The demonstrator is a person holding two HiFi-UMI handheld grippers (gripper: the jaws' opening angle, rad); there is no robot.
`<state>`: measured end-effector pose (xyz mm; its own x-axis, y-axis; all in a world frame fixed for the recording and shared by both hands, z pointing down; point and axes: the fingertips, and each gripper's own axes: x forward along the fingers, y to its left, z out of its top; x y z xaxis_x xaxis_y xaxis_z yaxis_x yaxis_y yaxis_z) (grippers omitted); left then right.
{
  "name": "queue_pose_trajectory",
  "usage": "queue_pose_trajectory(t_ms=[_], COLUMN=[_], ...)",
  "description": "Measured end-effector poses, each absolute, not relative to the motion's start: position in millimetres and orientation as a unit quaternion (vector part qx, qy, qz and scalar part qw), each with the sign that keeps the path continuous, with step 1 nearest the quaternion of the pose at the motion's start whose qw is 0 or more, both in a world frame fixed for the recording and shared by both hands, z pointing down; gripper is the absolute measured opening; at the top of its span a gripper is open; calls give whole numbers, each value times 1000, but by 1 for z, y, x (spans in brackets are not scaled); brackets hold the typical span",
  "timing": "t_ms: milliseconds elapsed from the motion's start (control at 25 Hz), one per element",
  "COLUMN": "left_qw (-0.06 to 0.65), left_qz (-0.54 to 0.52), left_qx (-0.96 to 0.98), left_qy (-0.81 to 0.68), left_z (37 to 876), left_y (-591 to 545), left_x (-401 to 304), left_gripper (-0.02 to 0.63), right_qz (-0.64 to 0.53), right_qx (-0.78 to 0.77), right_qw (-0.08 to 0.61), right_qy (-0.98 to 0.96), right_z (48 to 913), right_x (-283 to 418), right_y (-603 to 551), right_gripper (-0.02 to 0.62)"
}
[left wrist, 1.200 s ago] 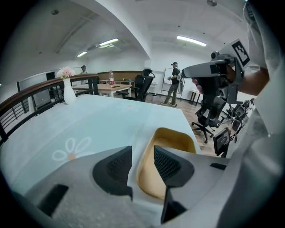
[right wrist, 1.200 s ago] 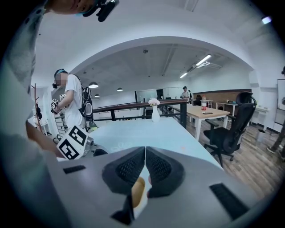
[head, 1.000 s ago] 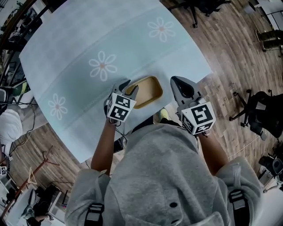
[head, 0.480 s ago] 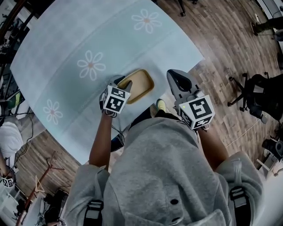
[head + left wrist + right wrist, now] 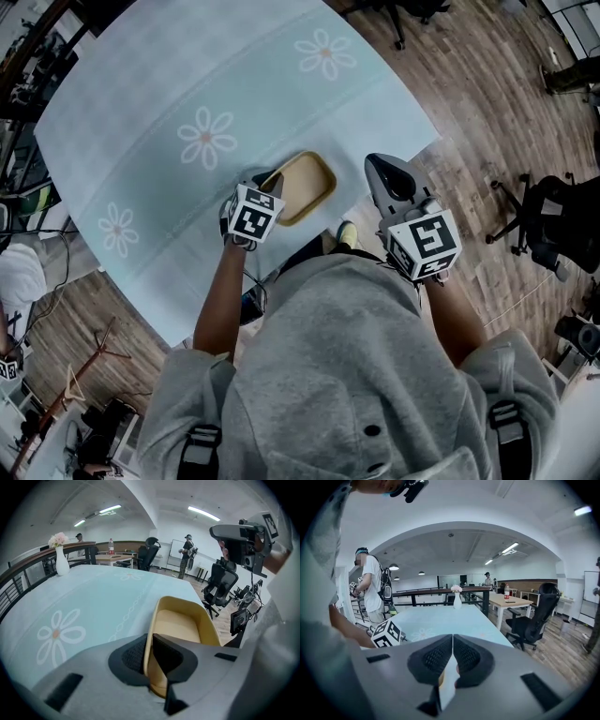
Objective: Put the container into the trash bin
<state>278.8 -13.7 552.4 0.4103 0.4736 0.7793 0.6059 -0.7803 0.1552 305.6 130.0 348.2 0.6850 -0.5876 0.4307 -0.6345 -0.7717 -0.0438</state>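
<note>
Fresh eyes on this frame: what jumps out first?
The tan container sits at the near edge of the flower-print table, and the left tool is closing its jaws on the container's wall. The right tool hangs shut to the container's right.

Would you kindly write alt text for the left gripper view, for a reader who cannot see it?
The left gripper is closing its jaws on the near wall of a tan container on a pale blue flowered tablecloth; the right gripper hangs at upper right.
</note>
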Motion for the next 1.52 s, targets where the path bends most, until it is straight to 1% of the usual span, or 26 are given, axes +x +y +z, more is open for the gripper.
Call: queue_pose_trajectory(t_ms=[160, 400, 480, 640, 880, 1120, 1320, 1520], left_qw=[65, 14, 8, 9, -31, -68, -106, -119], left_qz=[-432, -417, -410, -400, -389, -373, -359, -350], left_qx=[-844, -866, -875, -890, -912, -925, -924, -918], left_qy=[-311, -275, -258, -217, -129, -21, 73, 143], left_z=[550, 534, 530, 522, 504, 485, 474, 471], left_y=[-17, -26, -33, -43, -47, -53, -81, -94], left_x=[275, 279, 277, 271, 258, 220, 166, 122], left_gripper=[24, 20, 20, 20, 20, 21, 20, 20], right_qz=[212, 207, 203, 193, 186, 184, 171, 163], right_qx=[914, 909, 907, 902, 883, 847, 799, 760], right_qw=[55, 54, 54, 53, 47, 35, 39, 44], right_qy=[-342, -358, -364, -383, -428, -498, -575, -628], right_z=[348, 349, 347, 343, 336, 336, 332, 332], right_x=[303, 299, 298, 298, 306, 306, 283, 261], right_y=[122, 114, 111, 111, 123, 114, 67, 43], right_gripper=[26, 26, 26, 26, 26, 26, 26, 26])
